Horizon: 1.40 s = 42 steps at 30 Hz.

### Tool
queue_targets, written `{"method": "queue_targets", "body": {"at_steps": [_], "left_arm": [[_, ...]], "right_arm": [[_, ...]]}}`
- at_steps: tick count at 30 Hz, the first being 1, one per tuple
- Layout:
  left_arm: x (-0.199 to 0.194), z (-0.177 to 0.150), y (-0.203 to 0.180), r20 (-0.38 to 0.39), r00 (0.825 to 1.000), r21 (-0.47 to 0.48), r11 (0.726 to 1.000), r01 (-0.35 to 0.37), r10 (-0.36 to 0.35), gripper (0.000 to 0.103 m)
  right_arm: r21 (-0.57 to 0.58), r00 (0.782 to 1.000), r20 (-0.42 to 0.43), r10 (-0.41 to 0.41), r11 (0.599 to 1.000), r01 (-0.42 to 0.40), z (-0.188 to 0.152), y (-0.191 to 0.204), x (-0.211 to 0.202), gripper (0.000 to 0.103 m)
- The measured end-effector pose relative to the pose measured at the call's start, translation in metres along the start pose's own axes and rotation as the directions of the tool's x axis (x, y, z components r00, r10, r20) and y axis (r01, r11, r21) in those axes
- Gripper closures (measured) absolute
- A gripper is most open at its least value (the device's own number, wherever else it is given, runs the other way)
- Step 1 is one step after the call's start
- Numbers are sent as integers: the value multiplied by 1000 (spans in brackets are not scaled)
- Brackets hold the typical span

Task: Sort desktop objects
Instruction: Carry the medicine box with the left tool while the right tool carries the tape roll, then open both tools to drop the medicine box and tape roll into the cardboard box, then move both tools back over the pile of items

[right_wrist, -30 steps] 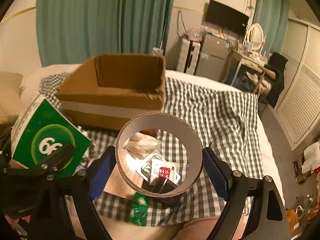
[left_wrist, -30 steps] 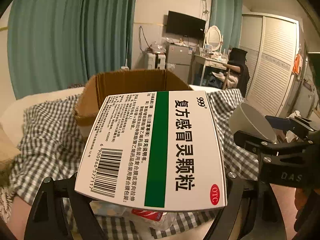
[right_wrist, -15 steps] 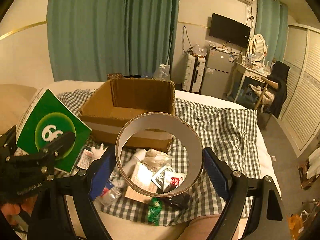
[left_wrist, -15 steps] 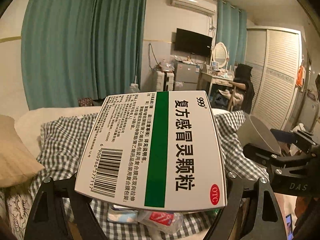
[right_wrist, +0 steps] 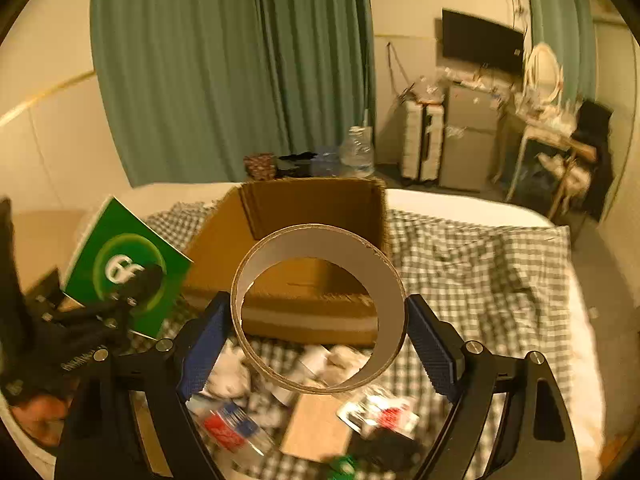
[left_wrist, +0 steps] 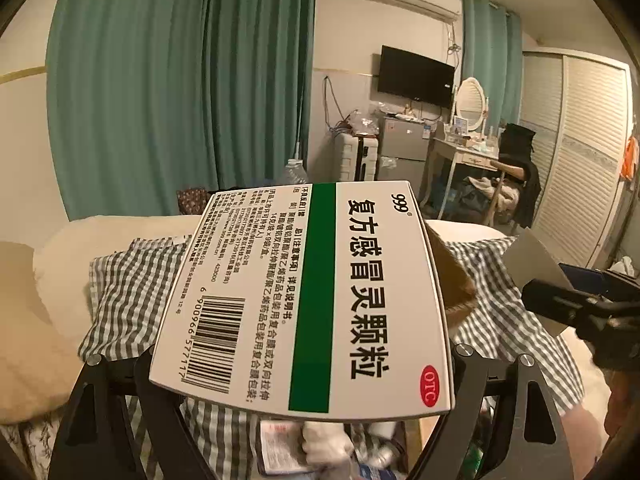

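My left gripper [left_wrist: 304, 360] is clamped across a white medicine box [left_wrist: 308, 300] with a green band, a barcode and a red OTC mark; the box fills the span between both fingers and sits tilted, its printed face toward the camera. In the right wrist view the same box [right_wrist: 128, 268] shows its green end face, at left of the frame, held above the bedding.

My right gripper [right_wrist: 320, 336] grips an empty tape ring [right_wrist: 320, 316], a cardboard core with a grey inner wall, its blue pads [right_wrist: 434, 354] pressing on either side of the rim. The ring stands on edge with its opening toward the lens.

Beyond the ring I see an open cardboard box [right_wrist: 304, 248] resting on a checked cloth [right_wrist: 480, 272] over the bed. Below the ring, a loose, blurred heap of small items [right_wrist: 312, 408] lies on the cloth: crumpled white pieces, packets, a flat brown card. Teal curtains [right_wrist: 240, 72] hang behind.
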<state>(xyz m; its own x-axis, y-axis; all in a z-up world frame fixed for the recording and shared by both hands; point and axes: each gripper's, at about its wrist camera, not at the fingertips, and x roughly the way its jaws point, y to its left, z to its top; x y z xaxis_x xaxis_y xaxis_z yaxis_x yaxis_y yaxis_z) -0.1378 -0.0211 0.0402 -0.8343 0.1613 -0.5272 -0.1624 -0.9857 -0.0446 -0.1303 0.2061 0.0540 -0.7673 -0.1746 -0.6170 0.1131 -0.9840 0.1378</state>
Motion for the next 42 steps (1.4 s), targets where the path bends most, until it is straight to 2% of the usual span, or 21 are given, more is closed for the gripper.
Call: {"method": "queue_targets", "body": {"at_steps": [4, 11, 17, 19, 20, 22, 32, 36, 42], "left_arm": [[33, 6, 6, -11, 1000, 6, 1000, -1, 1, 18], [89, 6, 15, -11, 1000, 3, 1000, -5, 5, 19], [109, -4, 19, -4, 1000, 5, 1000, 15, -15, 19], [110, -6, 18, 7, 1000, 14, 1000, 26, -27, 14], [110, -8, 17, 9, 1000, 25, 1000, 15, -16, 6], [108, -8, 16, 11, 1000, 36, 999, -15, 14, 0], [62, -15, 20, 17, 1000, -17, 1000, 1, -1, 0], [35, -23, 18, -14, 1000, -46, 999, -14, 13, 0], [-1, -53, 18, -73, 997, -89, 996, -13, 7, 0]], "right_arm": [[41, 999, -8, 43, 998, -42, 16, -8, 34, 17], [70, 999, -11, 52, 996, -51, 28, -13, 91, 17], [53, 998, 13, 54, 997, -54, 24, -15, 120, 17], [61, 998, 19, 68, 996, -69, 23, -18, 124, 16], [68, 998, 22, 65, 995, -66, 23, -21, 123, 10], [92, 998, 42, 51, 994, -54, 24, -25, 119, 1], [118, 997, 73, 11, 993, -19, 13, -25, 65, 0], [124, 997, 80, 3, 992, -13, 0, -24, 37, 0], [113, 998, 67, -15, 994, 7, -27, -20, 0, 0]]}}
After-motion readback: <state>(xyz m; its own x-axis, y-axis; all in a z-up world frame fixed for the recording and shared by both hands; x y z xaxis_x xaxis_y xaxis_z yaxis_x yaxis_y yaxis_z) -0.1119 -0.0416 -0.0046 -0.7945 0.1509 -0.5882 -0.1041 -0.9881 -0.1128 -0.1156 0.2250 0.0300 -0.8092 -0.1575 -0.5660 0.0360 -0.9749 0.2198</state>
